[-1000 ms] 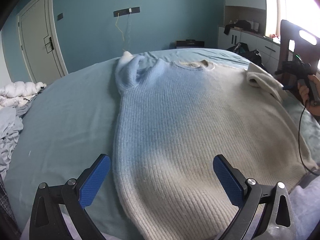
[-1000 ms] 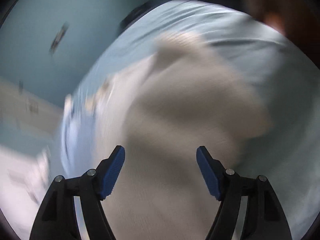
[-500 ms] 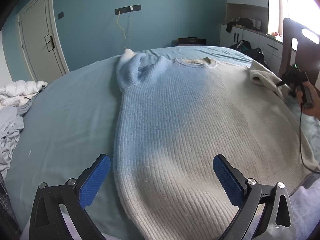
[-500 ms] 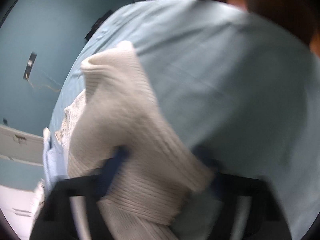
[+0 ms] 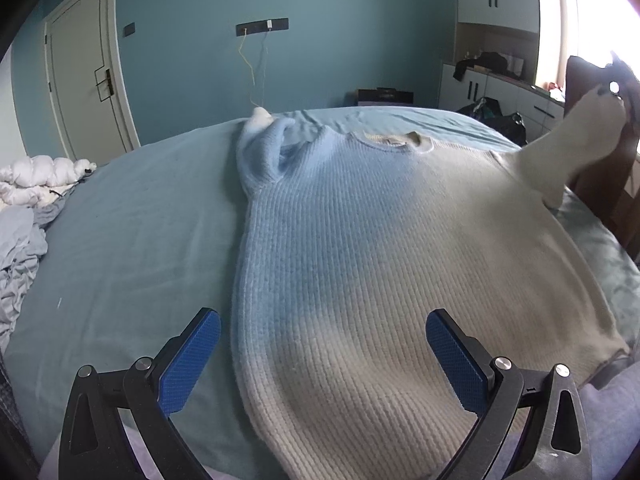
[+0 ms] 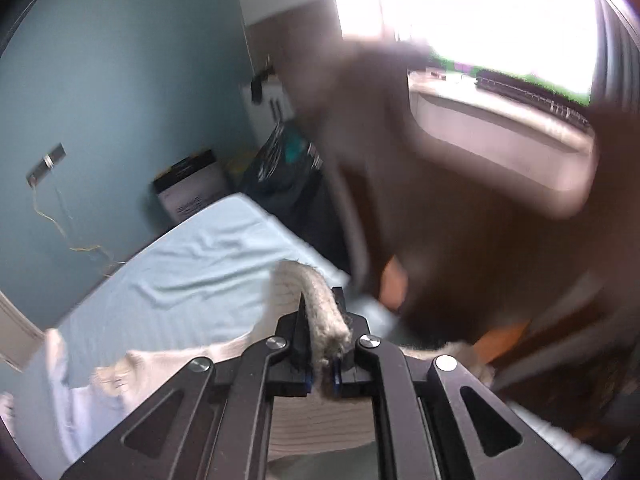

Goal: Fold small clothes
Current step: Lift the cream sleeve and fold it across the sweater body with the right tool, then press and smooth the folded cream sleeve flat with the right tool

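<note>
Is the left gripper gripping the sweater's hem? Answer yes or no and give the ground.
No. The left gripper stands open, its blue pads apart on either side of the sweater, pressing on nothing.

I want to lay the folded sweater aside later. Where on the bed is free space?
Free: the broad strip of bed sheet between the sweater and the crumpled bedding, and a narrower band beyond the collar. Crowded: the right side, where the right gripper holds the sleeve up.
</note>
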`<action>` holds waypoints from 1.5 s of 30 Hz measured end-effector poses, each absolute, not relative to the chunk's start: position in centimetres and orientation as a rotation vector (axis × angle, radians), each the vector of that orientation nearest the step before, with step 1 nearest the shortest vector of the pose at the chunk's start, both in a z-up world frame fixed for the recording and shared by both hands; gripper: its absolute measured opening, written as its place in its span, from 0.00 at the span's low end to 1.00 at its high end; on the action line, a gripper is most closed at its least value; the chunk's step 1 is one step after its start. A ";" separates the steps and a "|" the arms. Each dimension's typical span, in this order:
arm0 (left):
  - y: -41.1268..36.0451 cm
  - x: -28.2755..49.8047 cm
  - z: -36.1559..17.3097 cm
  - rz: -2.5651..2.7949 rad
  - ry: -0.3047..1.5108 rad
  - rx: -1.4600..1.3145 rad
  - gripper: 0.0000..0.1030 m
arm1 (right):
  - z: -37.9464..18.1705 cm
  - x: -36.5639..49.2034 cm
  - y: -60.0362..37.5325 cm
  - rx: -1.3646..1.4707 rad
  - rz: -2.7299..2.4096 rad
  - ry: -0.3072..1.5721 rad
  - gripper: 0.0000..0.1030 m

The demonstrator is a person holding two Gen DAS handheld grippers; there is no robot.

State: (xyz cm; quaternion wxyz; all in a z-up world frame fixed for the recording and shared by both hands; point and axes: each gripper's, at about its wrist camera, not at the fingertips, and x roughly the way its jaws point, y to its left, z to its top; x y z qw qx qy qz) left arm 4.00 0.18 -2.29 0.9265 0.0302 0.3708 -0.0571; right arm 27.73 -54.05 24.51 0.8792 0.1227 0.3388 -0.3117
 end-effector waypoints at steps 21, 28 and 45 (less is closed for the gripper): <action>1.9 4.1 -2.0 -0.109 0.772 -0.006 1.00 | 22.9 37.7 -18.9 0.013 -0.032 1.052 0.03; 2.5 4.3 -2.3 -0.105 0.790 -0.030 1.00 | 16.0 37.9 -14.5 0.359 0.397 1.227 0.65; 2.7 4.9 -2.7 -0.096 0.814 -0.050 1.00 | -5.3 27.6 -41.4 -0.190 -0.306 1.432 0.68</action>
